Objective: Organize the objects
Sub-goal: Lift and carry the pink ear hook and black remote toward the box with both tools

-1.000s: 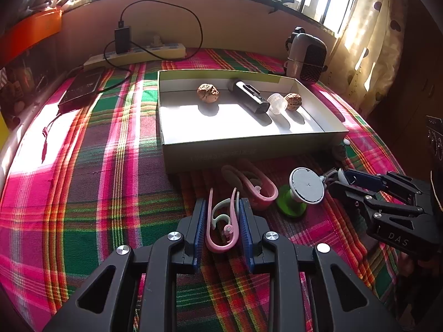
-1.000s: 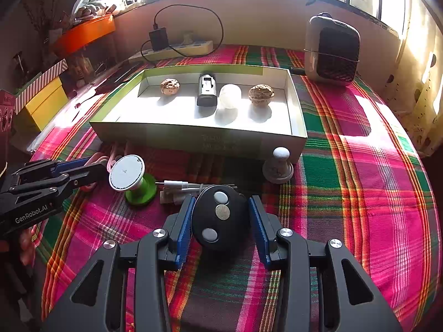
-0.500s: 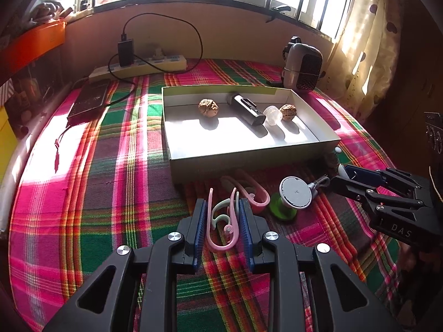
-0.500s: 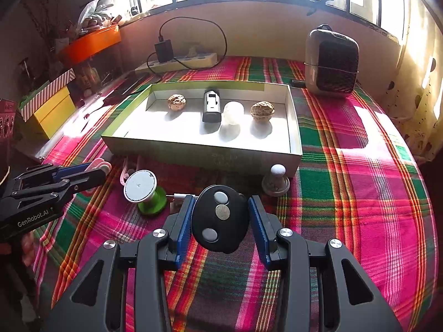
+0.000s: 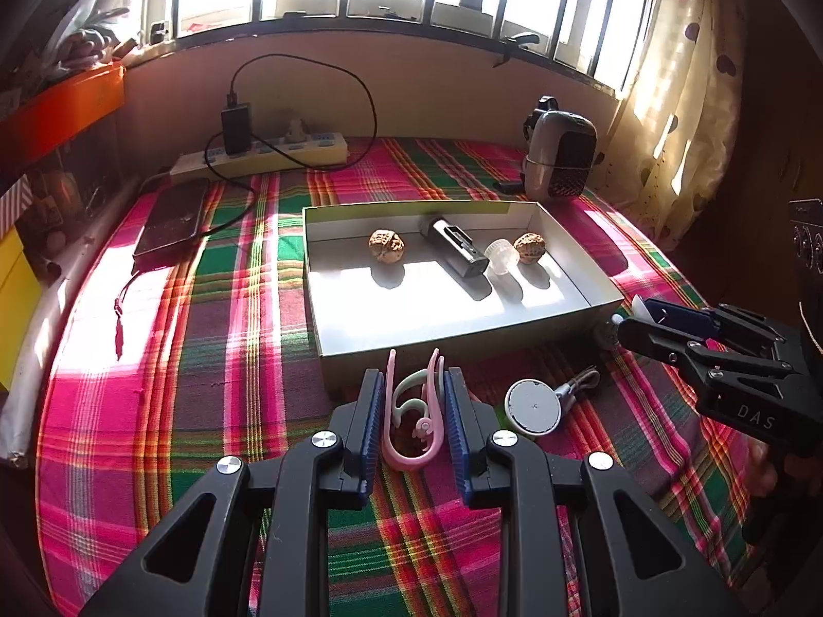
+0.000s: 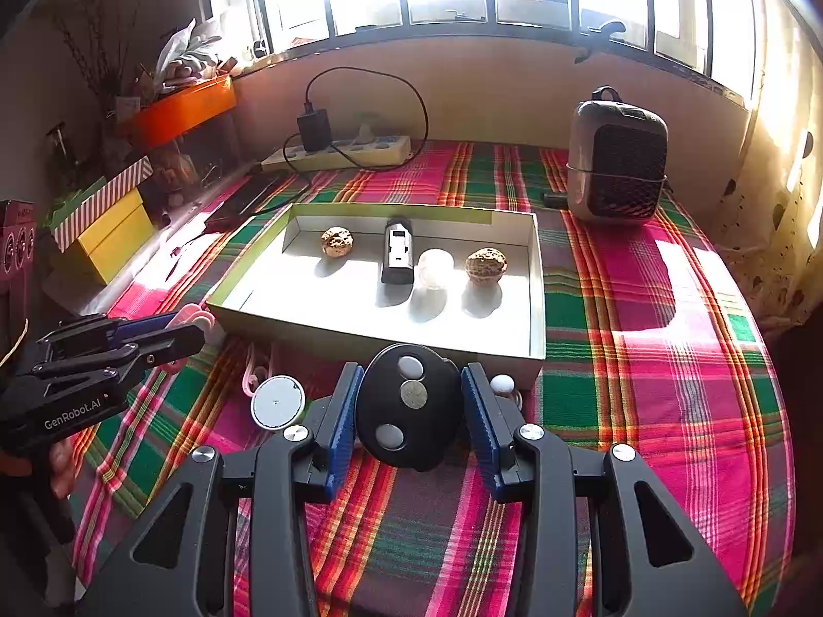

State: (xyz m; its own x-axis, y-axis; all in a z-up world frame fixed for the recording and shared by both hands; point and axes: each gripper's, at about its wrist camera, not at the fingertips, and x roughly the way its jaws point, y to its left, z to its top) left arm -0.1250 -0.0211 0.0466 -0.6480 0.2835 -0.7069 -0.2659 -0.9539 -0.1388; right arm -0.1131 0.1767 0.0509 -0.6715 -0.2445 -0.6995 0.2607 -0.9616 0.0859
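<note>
Left gripper (image 5: 414, 414) clamped on pink ear hooks (image 5: 411, 421), right gripper (image 6: 409, 406) clamped on black remote (image 6: 406, 406), both above plaid cloth (image 6: 643, 360), just before open box (image 6: 535, 277) holding walnuts (image 6: 337, 241)

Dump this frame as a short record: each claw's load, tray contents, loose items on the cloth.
left claw: shut on pink ear hook
right claw: shut on black key fob
tray: open box on plaid cloth
tray contents: two walnuts, black clip device, clear knob, in a row near the far wall
loose on cloth: white round disc on green base, second pink ear hook, small white-topped knob, all in front of the tray
</note>
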